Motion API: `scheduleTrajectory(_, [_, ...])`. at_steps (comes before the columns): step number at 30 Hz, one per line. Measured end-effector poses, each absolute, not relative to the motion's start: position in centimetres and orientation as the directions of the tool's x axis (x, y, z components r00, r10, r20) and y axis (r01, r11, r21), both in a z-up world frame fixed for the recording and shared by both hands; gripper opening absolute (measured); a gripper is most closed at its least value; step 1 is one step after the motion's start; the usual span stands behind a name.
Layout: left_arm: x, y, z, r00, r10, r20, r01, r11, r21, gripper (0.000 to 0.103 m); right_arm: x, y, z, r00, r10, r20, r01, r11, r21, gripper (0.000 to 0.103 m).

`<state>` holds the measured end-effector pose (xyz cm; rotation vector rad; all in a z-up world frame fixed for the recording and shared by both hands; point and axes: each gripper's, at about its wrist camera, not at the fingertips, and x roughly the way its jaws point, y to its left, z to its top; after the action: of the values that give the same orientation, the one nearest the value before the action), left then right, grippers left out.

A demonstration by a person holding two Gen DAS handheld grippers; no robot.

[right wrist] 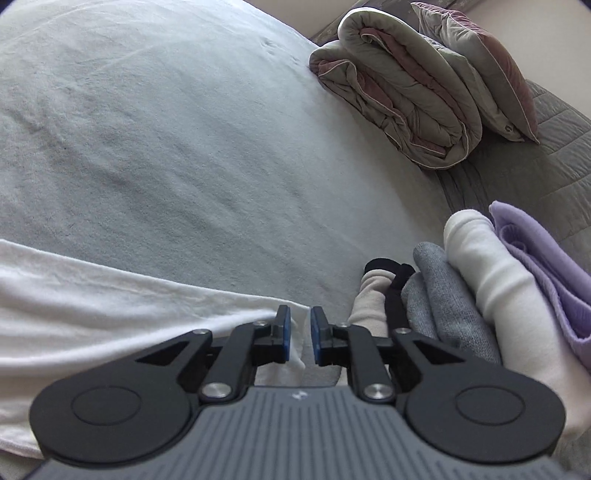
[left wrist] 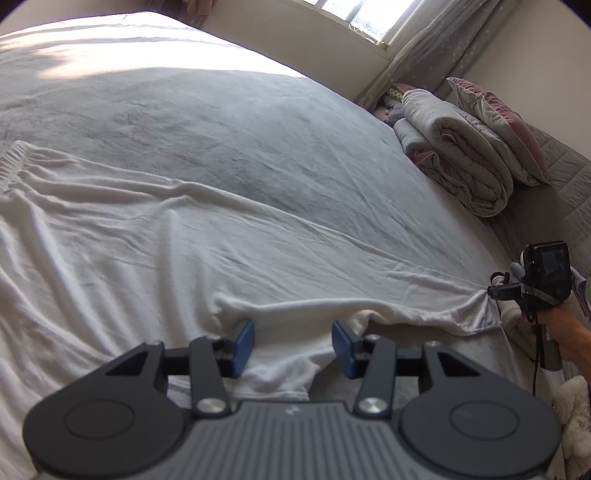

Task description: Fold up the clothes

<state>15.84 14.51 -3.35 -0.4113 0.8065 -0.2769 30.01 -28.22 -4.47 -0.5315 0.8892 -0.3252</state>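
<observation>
You are standing at the near edge of a bed (left wrist: 258,122) covered with a pale grey sheet. A white garment (left wrist: 147,251) lies spread flat across the near part of the bed, with a gathered elastic band at its far left end and long wrinkles running toward the right.

Your left gripper (left wrist: 293,345) hangs low over the near hem of the garment. Its blue pads (left wrist: 244,341) stand well apart, with a fold of white cloth lying between them; neither pad presses on the cloth.

Your right gripper (right wrist: 300,338) sits at the right corner of the garment. Its jaws stand only narrowly apart, with a thin edge of the white cloth in the gap. From the left wrist view the cloth bunches to a point at that gripper's tip, yet you cannot tell for sure whether the pads are pinching it.

Just to the right of the right gripper lies a pile of clothes: a grey knit piece (right wrist: 447,295), a white rolled piece (right wrist: 491,280) and a lilac piece (right wrist: 543,266), with a beige piece and a black strap (right wrist: 393,291) at the near left of the pile.

At the far right of the bed, a folded quilt (right wrist: 399,88) in grey and dusty pink rests beside a pillow (right wrist: 480,62). A window (left wrist: 365,14) with a curtain (left wrist: 432,44) shows above the head of the bed.
</observation>
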Motion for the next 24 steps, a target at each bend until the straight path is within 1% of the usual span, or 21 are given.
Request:
scheduleTrajectory(2, [15.8, 14.2, -3.2, 0.663, -0.387, -0.641, 0.105, 0.896, -0.433, 0.045, 28.9, -28.2, -3.1, 0.613, -0.433, -0.661, 0.066, 0.862, -0.503, 0.037])
scheduleTrajectory(3, [15.7, 13.9, -3.1, 0.664, -0.384, -0.642, 0.118, 0.901, -0.417, 0.045, 28.4, -28.2, -2.5, 0.623, -0.409, -0.667, 0.074, 0.880, -0.470, 0.038])
scheduleTrajectory(6, [15.5, 13.2, -2.9, 0.664, -0.388, -0.639, 0.159, 0.909, -0.386, 0.045, 26.5, -28.4, -0.9, 0.638, -0.316, -0.702, 0.126, 0.943, -0.309, 0.038])
scheduleTrajectory(8, [15.3, 12.7, -2.8, 0.664, -0.391, -0.637, 0.186, 0.912, -0.366, 0.045, 25.4, -28.7, -0.5, 0.648, -0.251, -0.719, 0.178, 0.968, -0.177, 0.038])
scheduleTrajectory(11, [15.0, 12.1, -2.7, 0.663, -0.395, -0.637, 0.216, 0.915, -0.342, 0.045, 23.1, -28.9, -0.5, 0.674, -0.196, -0.712, 0.265, 0.964, -0.015, 0.038])
scheduleTrajectory(14, [14.8, 11.6, -2.7, 0.660, -0.395, -0.639, 0.235, 0.917, -0.323, 0.045, 21.6, -29.6, -1.2, 0.674, -0.205, -0.710, 0.363, 0.929, 0.077, 0.038])
scheduleTrajectory(17, [14.7, 11.4, -2.6, 0.659, -0.391, -0.643, 0.247, 0.919, -0.306, 0.045, 20.8, -31.1, -2.4, 0.654, -0.181, -0.735, 0.447, 0.876, 0.182, 0.038])
scheduleTrajectory(20, [14.8, 11.4, -2.8, 0.652, -0.392, -0.648, 0.251, 0.919, -0.304, 0.045, 20.6, -32.5, -3.6, 0.680, -0.126, -0.723, 0.465, 0.836, 0.291, 0.038])
scheduleTrajectory(22, [14.8, 11.2, -2.9, 0.648, -0.394, -0.651, 0.254, 0.918, -0.303, 0.045, 20.9, -32.8, -4.0, 0.701, -0.110, -0.705, 0.460, 0.825, 0.329, 0.037])
scheduleTrajectory(24, [14.7, 11.0, -2.9, 0.645, -0.396, -0.653, 0.263, 0.918, -0.297, 0.045, 21.2, -32.6, -4.3, 0.713, -0.122, -0.691, 0.462, 0.823, 0.331, 0.025])
